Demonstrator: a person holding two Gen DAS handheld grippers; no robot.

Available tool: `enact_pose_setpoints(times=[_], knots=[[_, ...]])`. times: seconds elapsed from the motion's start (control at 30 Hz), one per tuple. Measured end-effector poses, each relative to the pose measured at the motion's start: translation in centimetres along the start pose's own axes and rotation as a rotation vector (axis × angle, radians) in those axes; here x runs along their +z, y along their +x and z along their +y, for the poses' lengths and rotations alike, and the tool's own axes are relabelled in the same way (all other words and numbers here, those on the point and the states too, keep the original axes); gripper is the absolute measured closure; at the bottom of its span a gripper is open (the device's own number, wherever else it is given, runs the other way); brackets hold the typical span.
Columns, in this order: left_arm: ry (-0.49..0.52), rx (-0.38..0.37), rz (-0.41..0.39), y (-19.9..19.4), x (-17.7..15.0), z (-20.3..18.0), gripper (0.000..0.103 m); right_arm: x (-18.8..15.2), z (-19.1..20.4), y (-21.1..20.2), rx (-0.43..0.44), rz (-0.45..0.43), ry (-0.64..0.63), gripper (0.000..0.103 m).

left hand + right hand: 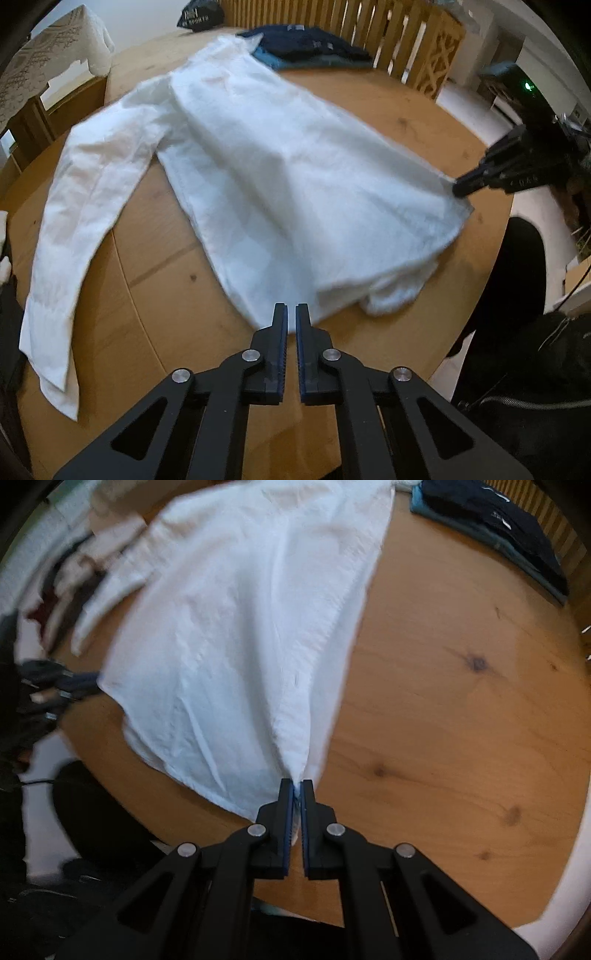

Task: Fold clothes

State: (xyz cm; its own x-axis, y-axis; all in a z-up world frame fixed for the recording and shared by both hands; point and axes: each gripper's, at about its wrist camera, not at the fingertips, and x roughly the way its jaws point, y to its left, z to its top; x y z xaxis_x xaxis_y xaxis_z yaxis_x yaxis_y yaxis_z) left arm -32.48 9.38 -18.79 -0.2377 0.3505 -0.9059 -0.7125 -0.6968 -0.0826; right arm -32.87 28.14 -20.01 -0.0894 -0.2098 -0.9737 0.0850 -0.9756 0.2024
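A white long-sleeved shirt [280, 177] lies spread on a round wooden table [166, 288], one sleeve [74, 229] stretched out to the left. My left gripper [291, 308] sits at the near hem, jaws closed with the hem's edge at its tips. In the right wrist view this left gripper [83, 685] meets a drawn-out corner of the shirt [229, 627]. My right gripper [297, 784] is shut on a gathered corner of the hem, with fabric fanning away from it. From the left wrist view the right gripper [460, 188] pinches the shirt's far right corner.
A folded stack of dark blue clothes [306, 48] lies at the table's far side, also seen as the blue stack [498, 524]. Behind it stands a wooden slatted rail [406, 40]. A blurred heap of loose clothes [55, 590] lies left. A person's dark clothing [535, 350] is close.
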Motion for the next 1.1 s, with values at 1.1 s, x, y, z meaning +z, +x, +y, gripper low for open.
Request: enact_pose_setpoints(times=[1.1], knots=[[0.116, 0.018, 0.125, 3.6, 3.7, -1.1, 0.095, 21.5, -6.2, 2.8, 0.050, -0.118, 0.153, 0.077]])
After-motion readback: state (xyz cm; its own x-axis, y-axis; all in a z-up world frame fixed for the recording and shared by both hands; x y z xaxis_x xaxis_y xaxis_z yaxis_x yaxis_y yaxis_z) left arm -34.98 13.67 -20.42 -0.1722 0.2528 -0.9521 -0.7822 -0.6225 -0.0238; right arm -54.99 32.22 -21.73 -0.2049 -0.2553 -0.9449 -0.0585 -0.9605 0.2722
